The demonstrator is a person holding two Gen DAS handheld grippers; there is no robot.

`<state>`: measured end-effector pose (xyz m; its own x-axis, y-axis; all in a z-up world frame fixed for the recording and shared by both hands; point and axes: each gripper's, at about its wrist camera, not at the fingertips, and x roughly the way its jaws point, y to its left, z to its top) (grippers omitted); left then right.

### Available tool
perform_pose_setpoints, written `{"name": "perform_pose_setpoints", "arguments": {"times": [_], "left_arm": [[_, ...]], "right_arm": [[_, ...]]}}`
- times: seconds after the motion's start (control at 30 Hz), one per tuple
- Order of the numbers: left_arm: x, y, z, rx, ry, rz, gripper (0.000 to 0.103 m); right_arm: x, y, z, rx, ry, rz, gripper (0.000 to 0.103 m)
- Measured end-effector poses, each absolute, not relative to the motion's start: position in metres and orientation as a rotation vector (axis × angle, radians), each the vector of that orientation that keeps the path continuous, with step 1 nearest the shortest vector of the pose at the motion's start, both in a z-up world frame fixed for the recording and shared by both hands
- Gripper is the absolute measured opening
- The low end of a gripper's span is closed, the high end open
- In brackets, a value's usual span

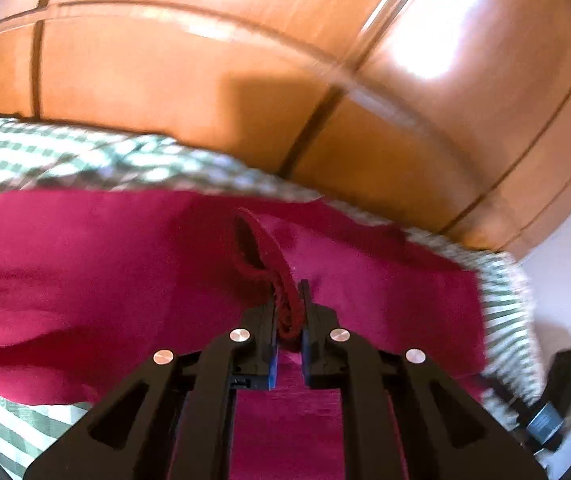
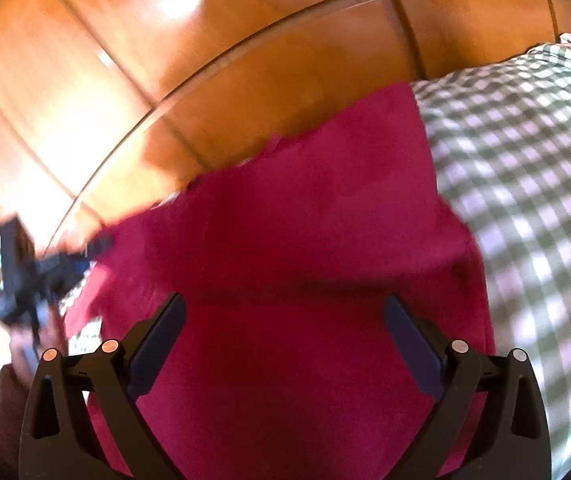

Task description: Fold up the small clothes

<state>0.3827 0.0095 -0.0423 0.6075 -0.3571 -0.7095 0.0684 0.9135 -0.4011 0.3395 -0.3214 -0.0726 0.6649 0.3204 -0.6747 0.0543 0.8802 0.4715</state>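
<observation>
A dark red garment (image 1: 125, 280) lies spread on a green-and-white checked bedcover (image 1: 45, 156). My left gripper (image 1: 290, 292) is shut on a raised fold of the red garment's edge (image 1: 261, 256), lifting it off the rest of the cloth. In the right wrist view the red garment (image 2: 305, 240) fills the middle. My right gripper (image 2: 285, 308) is open, its jaws wide apart just above the red cloth, holding nothing. The left gripper (image 2: 45, 272) shows blurred at the garment's left edge.
The checked bedcover (image 2: 525, 200) extends to the right of the garment. Glossy wooden wardrobe doors (image 1: 245, 80) stand behind the bed. A white floor (image 1: 565, 260) and a black device with a green light (image 1: 565, 372) are at the right.
</observation>
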Motion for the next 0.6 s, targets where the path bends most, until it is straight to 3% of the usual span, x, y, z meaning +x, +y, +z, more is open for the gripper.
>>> {"name": "perform_pose_setpoints", "arguments": {"times": [0.17, 0.3, 0.5, 0.53, 0.6], "left_arm": [[0.382, 0.007, -0.072, -0.254, 0.933, -0.148, 0.009], [0.371, 0.003, -0.063, -0.214, 0.876, -0.118, 0.01], [0.371, -0.001, -0.055, -0.135, 0.822, -0.062, 0.013], [0.376, 0.001, -0.061, -0.132, 0.844, -0.057, 0.02], [0.381, 0.01, -0.075, -0.164, 0.899, -0.069, 0.024]], "right_arm": [[0.36, -0.346, -0.095, 0.556, 0.889, 0.073, 0.094], [0.345, -0.32, -0.078, 0.373, 0.941, 0.127, 0.094], [0.368, -0.297, -0.04, 0.196, 0.841, 0.115, 0.094], [0.384, -0.299, -0.045, 0.199, 0.859, 0.086, 0.094], [0.404, -0.307, -0.058, 0.2, 0.897, 0.01, 0.094]]}}
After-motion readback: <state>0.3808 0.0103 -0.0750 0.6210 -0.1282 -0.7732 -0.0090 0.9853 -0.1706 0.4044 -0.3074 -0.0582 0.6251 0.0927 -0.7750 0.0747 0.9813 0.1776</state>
